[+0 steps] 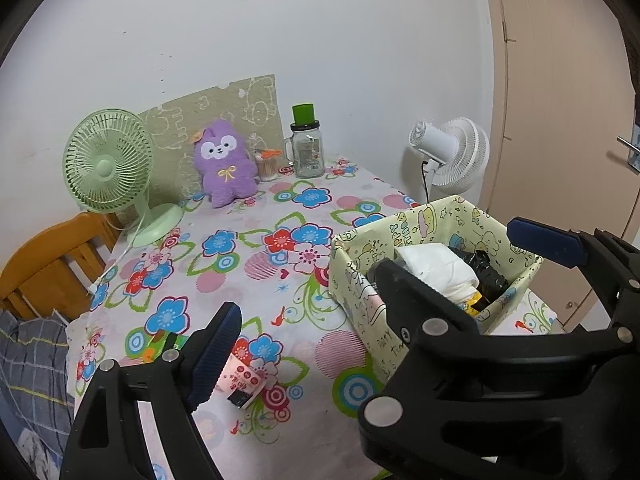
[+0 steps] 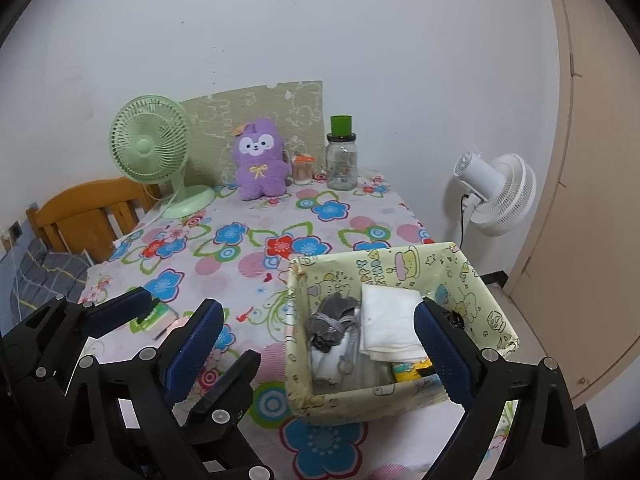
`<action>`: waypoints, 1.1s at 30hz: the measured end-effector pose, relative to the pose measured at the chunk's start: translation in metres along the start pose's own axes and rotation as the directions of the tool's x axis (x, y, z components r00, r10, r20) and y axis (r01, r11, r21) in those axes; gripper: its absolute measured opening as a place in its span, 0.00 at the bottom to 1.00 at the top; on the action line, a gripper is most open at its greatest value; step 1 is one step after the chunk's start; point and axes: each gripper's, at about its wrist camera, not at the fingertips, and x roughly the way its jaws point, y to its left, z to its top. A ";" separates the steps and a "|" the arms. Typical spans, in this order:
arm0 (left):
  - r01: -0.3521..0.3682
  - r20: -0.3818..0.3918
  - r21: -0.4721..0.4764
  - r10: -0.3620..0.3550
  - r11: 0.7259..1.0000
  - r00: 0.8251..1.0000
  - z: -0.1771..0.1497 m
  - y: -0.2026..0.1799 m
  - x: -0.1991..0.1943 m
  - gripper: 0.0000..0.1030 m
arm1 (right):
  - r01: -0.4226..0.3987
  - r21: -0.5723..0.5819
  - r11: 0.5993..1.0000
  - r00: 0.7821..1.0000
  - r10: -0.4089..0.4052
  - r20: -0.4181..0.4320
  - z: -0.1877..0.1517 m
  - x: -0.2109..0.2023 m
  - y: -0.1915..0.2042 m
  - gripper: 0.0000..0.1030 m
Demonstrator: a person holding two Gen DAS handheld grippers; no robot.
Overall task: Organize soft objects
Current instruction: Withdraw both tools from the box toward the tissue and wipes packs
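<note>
Two tongs hang wide and hold nothing. In the left wrist view the left tongs (image 1: pixel 380 280) spread across the lower half of the frame, one blue pad low left, the other far right over the box (image 1: pixel 352 268). In the right wrist view the right tongs (image 2: pixel 320 344) gape over the same box (image 2: pixel 298 360), lower right of centre, while the left tongs (image 2: pixel 160 320) sit at lower left.

Inside the box lie a folded white cloth (image 2: pixel 394 320), a grey knitted piece (image 2: pixel 332 320), something black (image 1: pixel 478 266) and a yellow item (image 2: pixel 412 370). Outside it, a small pink packet (image 1: pixel 246 386) lies on the flowered bench (image 1: pixel 248 248) just beside the left pad, low in the left view. A purple plush toy (image 1: pixel 226 164) leans at the upper middle, well apart from the box, between a green fan (image 1: pixel 106 164) and a glass jar (image 1: pixel 307 152). A white fan (image 1: pixel 452 152) stands off the bench at the right.

Judged from this, the sorting is partway: several soft things are boxed, and the plush toy looks like the main one left. The next move probably calls for a reach across the bench to pinch its body without knocking the jar or the small cup beside it.
</note>
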 end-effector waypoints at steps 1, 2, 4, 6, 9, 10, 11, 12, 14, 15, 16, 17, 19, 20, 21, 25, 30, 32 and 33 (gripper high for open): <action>-0.002 0.002 -0.001 0.002 1.000 1.000 -0.001 0.001 -0.002 0.84 | -0.003 -0.001 1.000 1.000 0.003 0.001 0.000 -0.001 0.002 0.95; -0.005 0.003 -0.003 0.005 1.000 1.000 -0.001 0.002 -0.003 0.84 | -0.004 -0.003 1.000 1.000 0.004 0.002 -0.001 -0.002 0.004 0.95; -0.010 0.009 -0.005 0.010 1.000 1.000 -0.003 0.006 -0.007 0.84 | -0.008 -0.004 1.000 1.000 0.008 0.004 -0.001 -0.005 0.008 0.95; -0.011 0.012 -0.008 0.011 1.000 1.000 -0.005 0.008 -0.010 0.84 | -0.010 -0.010 1.000 1.000 0.010 0.006 -0.001 -0.008 0.012 0.95; -0.015 0.014 -0.013 0.015 1.000 1.000 -0.007 0.013 -0.013 0.84 | -0.013 -0.018 1.000 1.000 0.014 0.013 -0.001 -0.011 0.018 0.95; -0.015 0.016 -0.014 0.016 1.000 1.000 -0.008 0.015 -0.015 0.84 | -0.015 -0.020 1.000 1.000 0.015 0.015 -0.002 -0.012 0.020 0.95; -0.016 0.017 -0.015 0.016 1.000 1.000 -0.009 0.016 -0.016 0.84 | -0.019 -0.023 1.000 1.000 0.019 0.017 -0.002 -0.013 0.022 0.95; -0.017 0.019 -0.017 0.017 1.000 1.000 -0.010 0.018 -0.018 0.84 | -0.023 -0.025 0.999 1.000 0.023 0.018 -0.002 -0.013 0.024 0.95; -0.020 0.020 -0.020 0.021 1.000 1.000 -0.011 0.021 -0.019 0.84 | -0.028 -0.028 0.999 0.999 0.028 0.019 -0.002 -0.015 0.030 0.95; -0.022 0.019 -0.022 0.022 1.000 1.000 -0.013 0.023 -0.020 0.84 | -0.029 -0.028 0.999 0.999 0.030 0.019 -0.003 -0.015 0.032 0.95; -0.024 0.019 -0.023 0.024 0.999 1.000 -0.014 0.025 -0.020 0.84 | -0.031 -0.030 0.999 0.999 0.032 0.020 -0.003 -0.015 0.035 0.95; -0.024 0.019 -0.025 0.025 0.999 1.000 -0.015 0.027 -0.020 0.84 | -0.033 -0.033 0.999 0.999 0.034 0.021 -0.004 -0.015 0.037 0.95; -0.026 0.017 -0.030 0.027 0.999 1.000 -0.017 0.032 -0.021 0.84 | -0.036 -0.040 0.999 0.999 0.037 0.021 -0.004 -0.015 0.042 0.95; -0.027 0.017 -0.033 0.028 0.999 0.999 -0.019 0.034 -0.021 0.84 | -0.037 -0.042 0.998 0.999 0.038 0.020 -0.005 -0.014 0.045 0.95; -0.029 0.016 -0.037 0.030 0.999 0.999 -0.020 0.036 -0.021 0.84 | -0.038 -0.044 0.998 0.999 0.039 0.018 -0.005 -0.014 0.047 0.95; -0.040 0.012 -0.051 0.041 0.998 0.999 -0.026 0.045 -0.022 0.84 | -0.050 -0.054 0.997 0.999 0.050 0.012 -0.006 -0.011 0.056 0.95; -0.046 0.003 -0.067 0.046 0.997 0.999 -0.031 0.056 -0.020 0.84 | -0.059 -0.066 0.996 0.998 0.059 0.005 -0.009 -0.007 0.067 0.95; -0.050 -0.003 -0.073 0.050 0.996 0.999 -0.033 0.060 -0.018 0.84 | -0.063 -0.070 0.996 0.998 0.063 0.001 -0.009 -0.004 0.071 0.95; -0.051 -0.005 -0.075 0.051 0.996 0.999 -0.034 0.062 -0.017 0.84 | -0.066 -0.070 0.995 0.998 0.066 -0.004 -0.010 -0.002 0.073 0.95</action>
